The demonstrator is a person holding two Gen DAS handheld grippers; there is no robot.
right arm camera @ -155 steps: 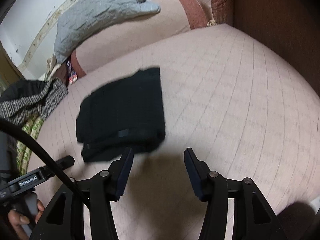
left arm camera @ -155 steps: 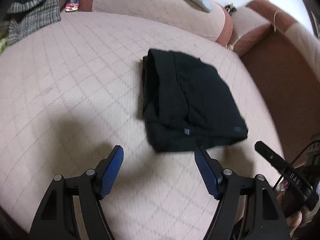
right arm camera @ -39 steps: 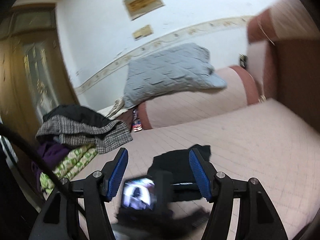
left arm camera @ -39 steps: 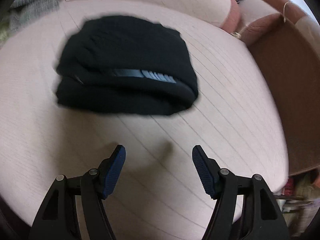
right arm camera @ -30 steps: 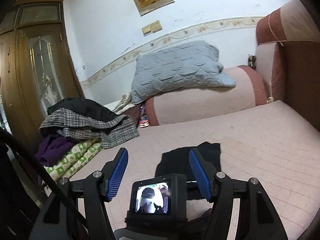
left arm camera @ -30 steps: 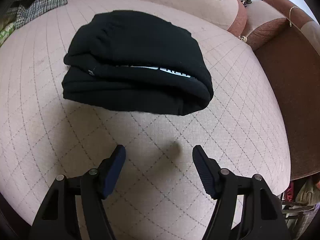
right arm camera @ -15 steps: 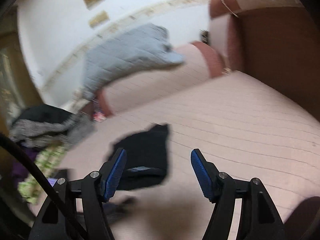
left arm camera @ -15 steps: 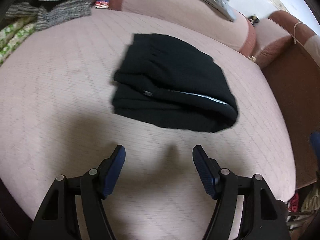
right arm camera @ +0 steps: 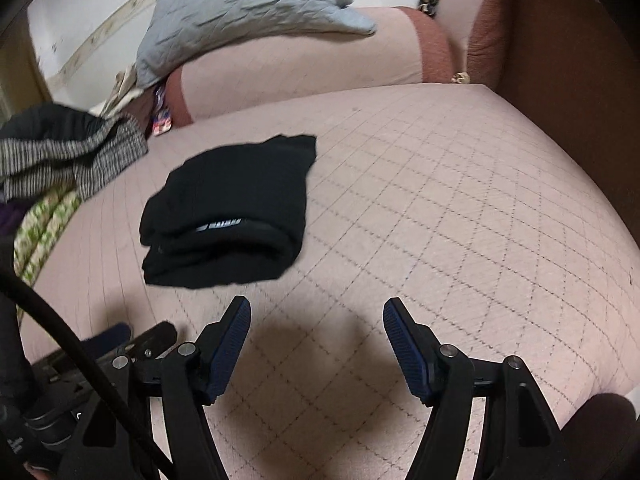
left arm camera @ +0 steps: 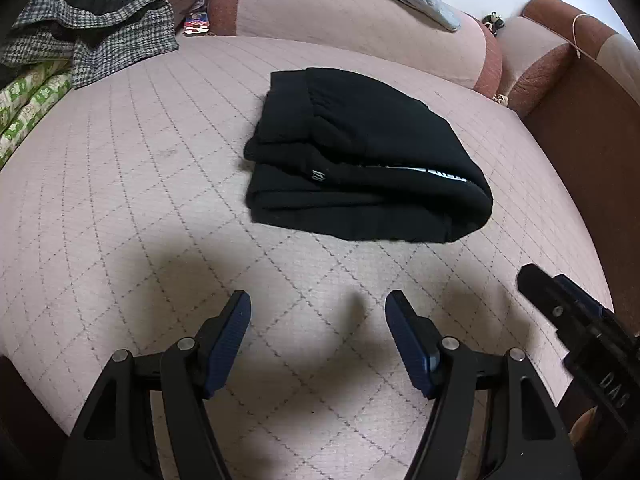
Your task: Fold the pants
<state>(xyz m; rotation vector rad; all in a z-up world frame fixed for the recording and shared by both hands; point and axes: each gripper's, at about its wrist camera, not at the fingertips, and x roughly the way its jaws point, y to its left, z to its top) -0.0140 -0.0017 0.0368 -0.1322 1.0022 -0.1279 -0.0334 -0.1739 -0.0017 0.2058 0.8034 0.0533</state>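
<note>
- On the quilted pink cushion [left arm camera: 120, 184], black pants [left arm camera: 360, 160] lie folded into a thick stack, a white stripe along the near fold.
- Left gripper [left arm camera: 318, 332] hovers nearer than the pants, jaws wide, nothing between them.
- Right gripper [right arm camera: 316, 336] has just been opening; its jaws are empty.
- Behind, a grey pillow [right arm camera: 240, 12] and what looks like piled clothing [left arm camera: 80, 28], somewhat blurred.

I'm in a home, in a lived-in sitting or sleeping room: a wide pink quilted couch seat [left arm camera: 120, 184] with rust-trimmed bolsters [left arm camera: 352, 28], a grey quilted pillow [right arm camera: 240, 12] on top, a heap of checked and green clothes [left arm camera: 60, 52] at one side, and a white wall with a patterned border [right arm camera: 100, 40]
</note>
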